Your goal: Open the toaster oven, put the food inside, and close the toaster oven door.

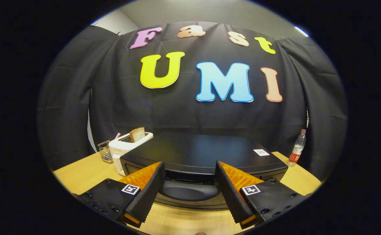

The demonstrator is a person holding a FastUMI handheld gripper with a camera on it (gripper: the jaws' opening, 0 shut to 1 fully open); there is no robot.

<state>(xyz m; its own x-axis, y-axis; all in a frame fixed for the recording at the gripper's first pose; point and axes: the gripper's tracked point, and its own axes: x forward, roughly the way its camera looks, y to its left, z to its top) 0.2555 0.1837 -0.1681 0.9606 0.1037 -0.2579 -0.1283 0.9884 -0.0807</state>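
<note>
Directly ahead of the fingers we see the black toaster oven (203, 151), which stands on the wooden table (76, 173) with its flat top toward us. Its door handle (190, 190) is a dark curved bar, and it lies between the two fingers, low on the front. Our gripper (189, 169) has its fingers spread wide, one on each side of the handle, and they do not press on anything. Whether the tips touch the oven front we cannot tell. Just beside the oven, on its left, stands a white toaster (125, 148) with a slice of bread (137, 134) standing upright in its slot. Beyond the toaster there is a small wire basket (105, 151). On the right, near the table edge, a plastic bottle (297, 148) stands upright.
</note>
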